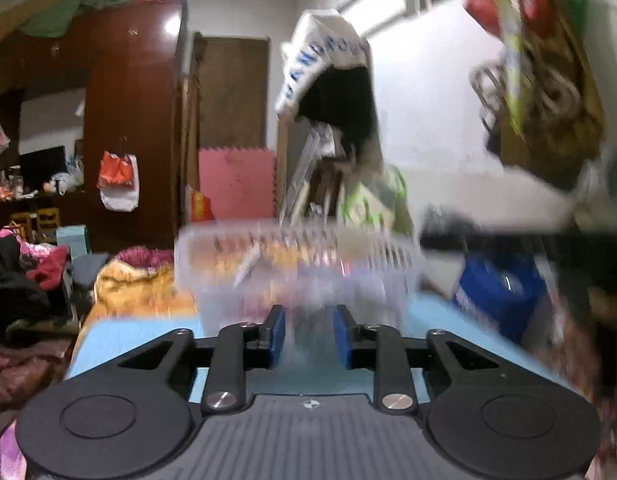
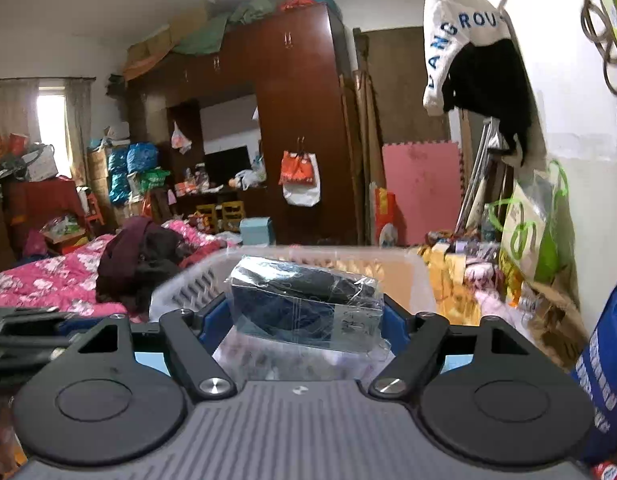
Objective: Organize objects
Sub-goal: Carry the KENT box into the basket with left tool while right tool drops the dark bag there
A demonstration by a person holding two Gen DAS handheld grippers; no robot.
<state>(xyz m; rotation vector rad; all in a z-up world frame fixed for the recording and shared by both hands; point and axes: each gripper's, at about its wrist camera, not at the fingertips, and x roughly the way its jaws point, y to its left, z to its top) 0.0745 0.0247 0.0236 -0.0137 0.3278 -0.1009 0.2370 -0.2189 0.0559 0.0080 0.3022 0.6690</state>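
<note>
A clear plastic basket (image 1: 296, 264) with slotted walls shows blurred just ahead of my left gripper (image 1: 309, 336). Its blue pads (image 1: 277, 336) stand close together, with the basket's near wall between them. In the right wrist view my right gripper (image 2: 304, 314) is shut on a dark bundle wrapped in clear plastic (image 2: 308, 300), which sits between the blue pads (image 2: 214, 316). The bundle hangs in front of the same basket (image 2: 422, 276). Both views show a light blue tabletop (image 1: 108, 344) below.
A blue bag (image 2: 604, 380) stands close on the right. Yellow cloth and clutter (image 2: 460, 276) lie beyond the basket, under bags hung on the wall. A bed with a pink quilt (image 2: 48, 280) is at the left and a brown wardrobe (image 2: 300, 120) behind.
</note>
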